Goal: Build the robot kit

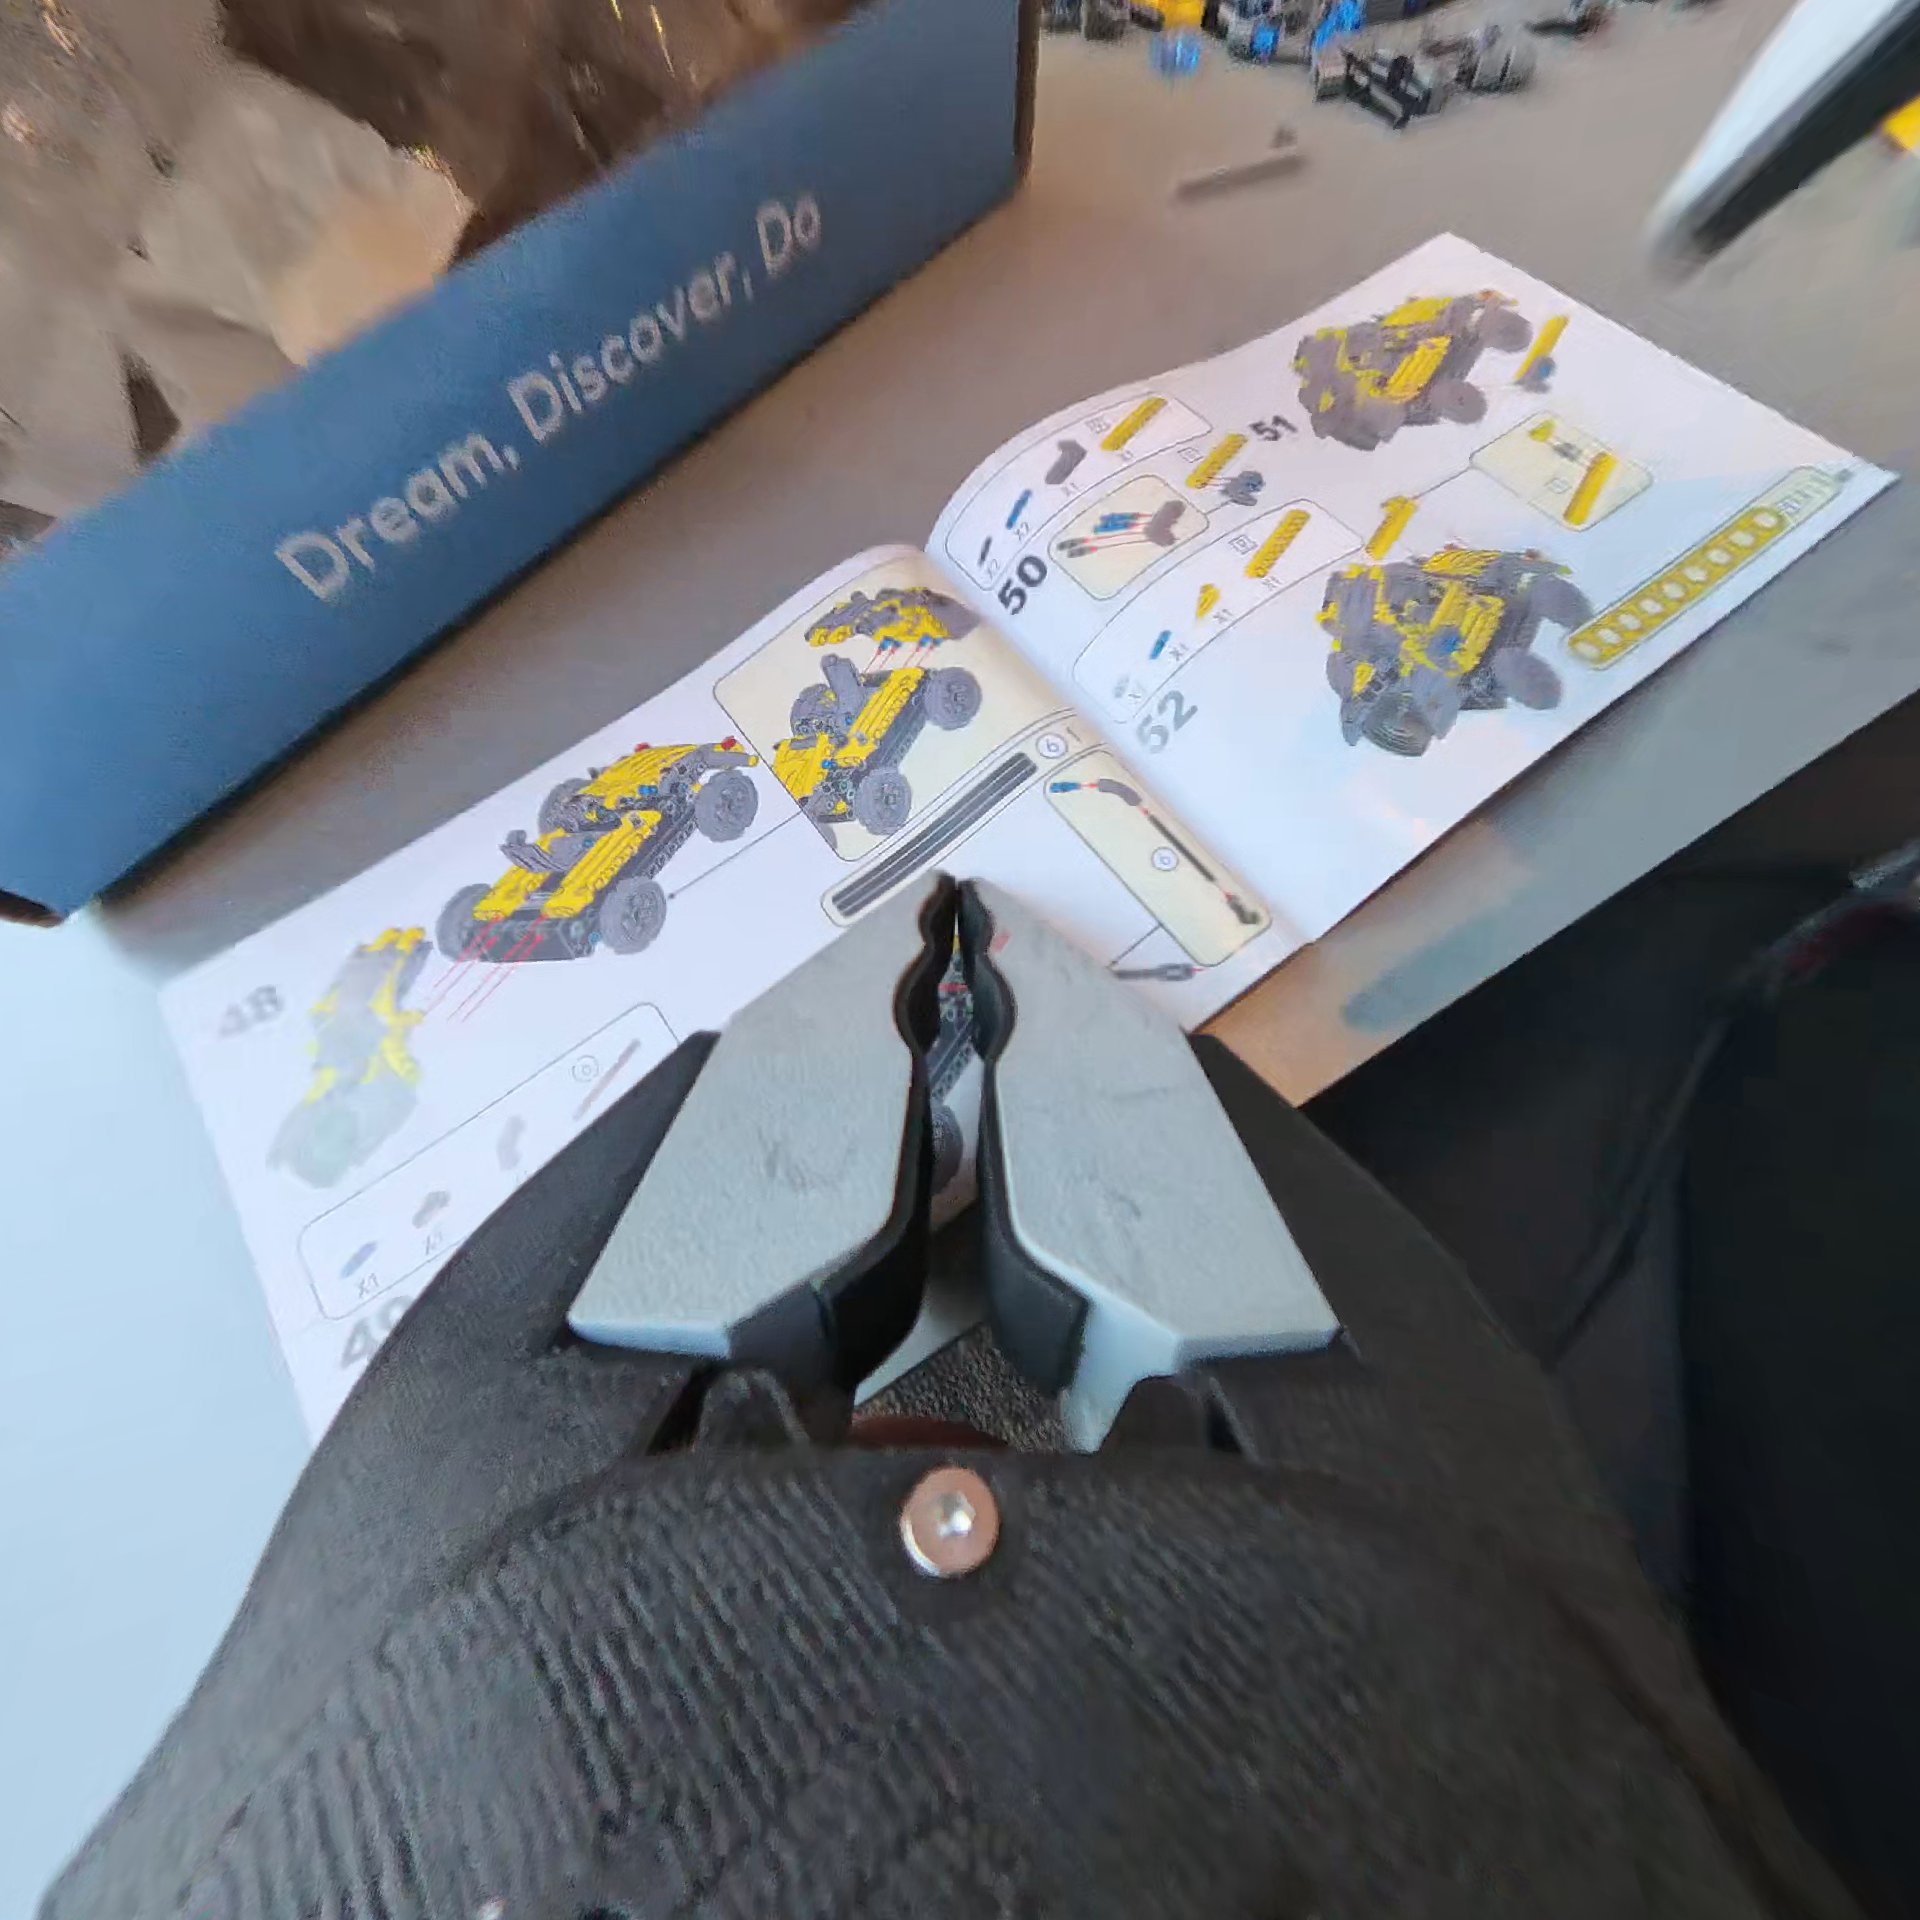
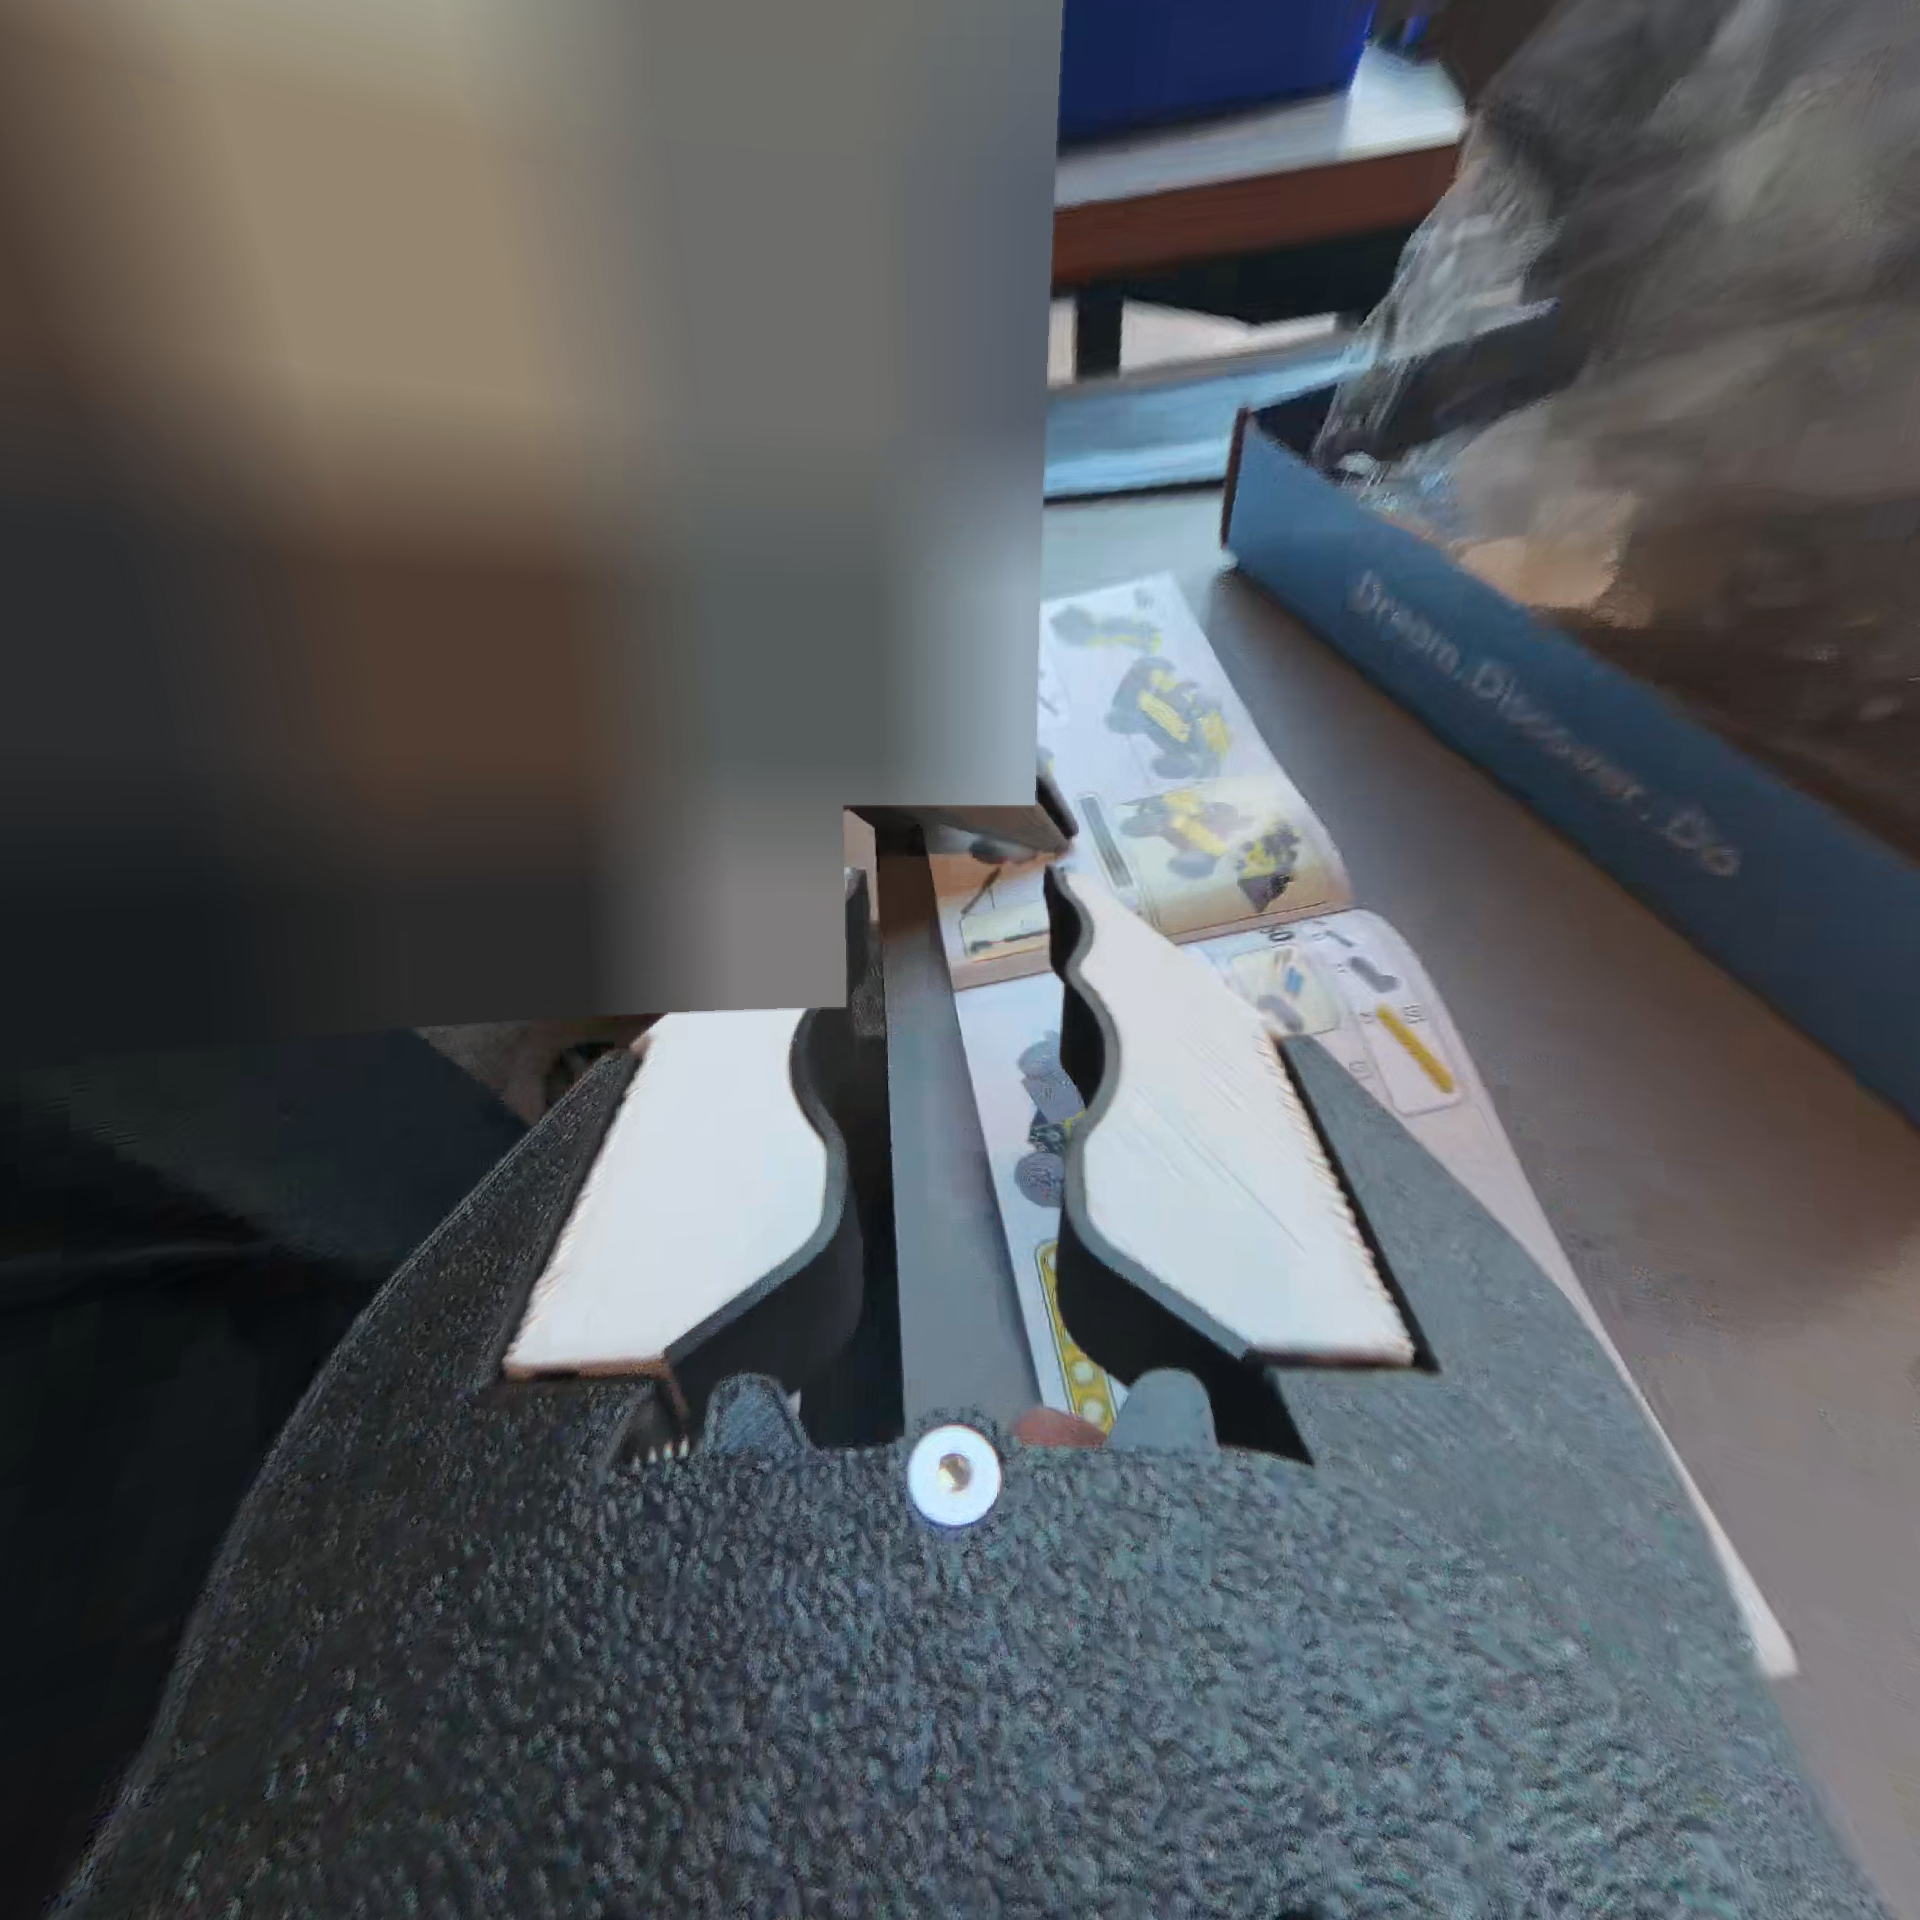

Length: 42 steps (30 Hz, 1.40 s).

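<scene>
Left wrist view showed the left gripper (image 1: 956,896) clenched on nothing, tips above one open booklet (image 1: 1039,665) on the table (image 1: 810,436). One blue box (image 1: 499,436) lay beside the booklet, loose bricks (image 1: 1403,52) far behind. The right gripper (image 2: 966,904) was parted; a blurred patch hid its left tip.

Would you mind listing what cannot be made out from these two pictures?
- Right wrist view: the right hand-held gripper has its left fingertip under the mosaic patch, so its grip is unclear.
- Left wrist view: the near part of the instruction booklet is hidden by the left hand-held gripper.
- Left wrist view: the pile of building pieces is blurred and cut by the top edge.
- Both views: the blue box holds motion-blurred contents.
</scene>
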### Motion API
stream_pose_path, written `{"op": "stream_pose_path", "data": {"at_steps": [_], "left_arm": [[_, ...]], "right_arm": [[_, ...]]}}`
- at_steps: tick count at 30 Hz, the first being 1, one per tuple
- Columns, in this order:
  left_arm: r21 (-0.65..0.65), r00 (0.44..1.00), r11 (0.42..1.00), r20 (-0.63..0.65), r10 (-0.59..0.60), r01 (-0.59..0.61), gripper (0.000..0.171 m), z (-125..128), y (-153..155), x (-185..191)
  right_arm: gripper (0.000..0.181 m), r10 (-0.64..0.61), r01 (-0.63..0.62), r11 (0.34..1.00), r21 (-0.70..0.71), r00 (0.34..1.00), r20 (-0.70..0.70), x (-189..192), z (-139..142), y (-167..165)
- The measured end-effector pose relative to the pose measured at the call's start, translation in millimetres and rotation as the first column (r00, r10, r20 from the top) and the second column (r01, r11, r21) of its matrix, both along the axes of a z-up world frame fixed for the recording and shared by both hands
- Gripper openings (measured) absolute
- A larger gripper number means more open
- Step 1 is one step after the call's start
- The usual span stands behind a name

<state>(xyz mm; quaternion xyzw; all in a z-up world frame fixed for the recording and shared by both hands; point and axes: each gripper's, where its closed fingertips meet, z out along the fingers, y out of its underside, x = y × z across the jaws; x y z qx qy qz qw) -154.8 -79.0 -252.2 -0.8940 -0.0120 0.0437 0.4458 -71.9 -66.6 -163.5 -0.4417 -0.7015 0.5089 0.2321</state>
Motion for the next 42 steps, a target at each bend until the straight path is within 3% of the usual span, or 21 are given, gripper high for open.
{"op": "stream_pose_path", "data": {"at_steps": [5, 8, 18, 27, 33, 42], "left_arm": [[0.080, 0.999, 0.996, 0.024, 0.033, -0.035, 0.000, 4, -1, 12], [0.135, 0.999, 0.990, 0.006, 0.044, -0.044, 0.000, 7, -5, 21], [0.229, 0.994, 0.972, 0.111, 0.017, -0.042, 0.000, 1, -29, 39], [0.247, 0.993, 0.968, 0.117, 0.016, -0.045, 0.000, 0, -43, 39], [0.378, 0.991, 0.925, 0.129, -0.034, -0.018, 0.000, 24, -45, 41], [0.341, 0.990, 0.940, 0.129, -0.048, 0.001, 0.000, 15, -46, 41]], "right_arm": [[0.010, -0.064, 0.020, 0.965, 0.260, 0.985, 0.161, -42, -65, -2], [0.000, -0.061, -0.045, 0.917, 0.397, 0.966, 0.251, -38, -92, 8], [0.000, -0.068, -0.004, 0.964, 0.267, 0.963, 0.260, -11, -95, 36], [0.000, -0.070, -0.001, 0.960, 0.281, 0.967, 0.245, -11, -95, 39], [0.000, -0.089, 0.017, 0.932, 0.361, 0.979, 0.186, -12, -94, 40], [0.000, -0.093, 0.027, 0.924, 0.382, 0.983, 0.157, -13, -93, 40]]}}
